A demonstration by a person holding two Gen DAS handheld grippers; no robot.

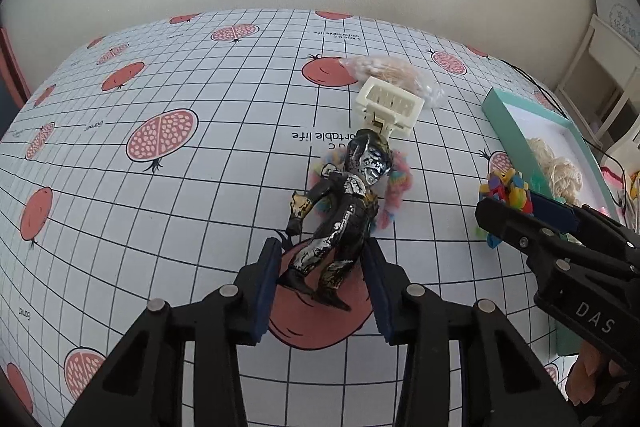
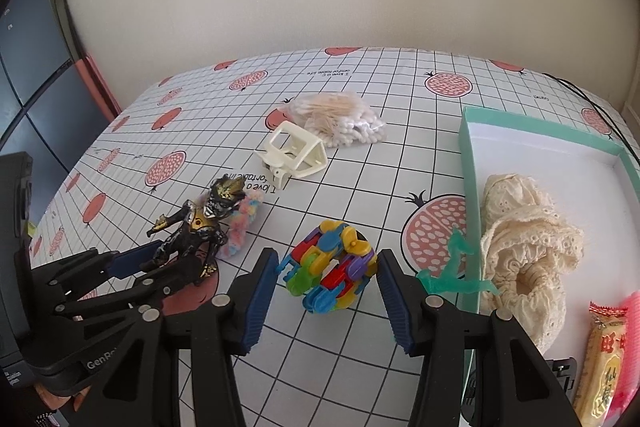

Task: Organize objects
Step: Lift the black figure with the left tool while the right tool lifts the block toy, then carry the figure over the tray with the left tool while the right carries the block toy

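around figurine, left hand-held gripper gapes.

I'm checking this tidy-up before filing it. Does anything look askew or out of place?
Yes: the translucent green plastic figure leans against the outer wall of the teal-rimmed box rather than inside it. The black-and-silver action figure lies across the pastel fuzzy scrunchie.

On the table there is one figure, one pastel scrunchie, one white clip, one bag of swabs, one block toy and one green figurine. One teal box holds one lace cloth. One snack packet lies beside it. Two grippers show.
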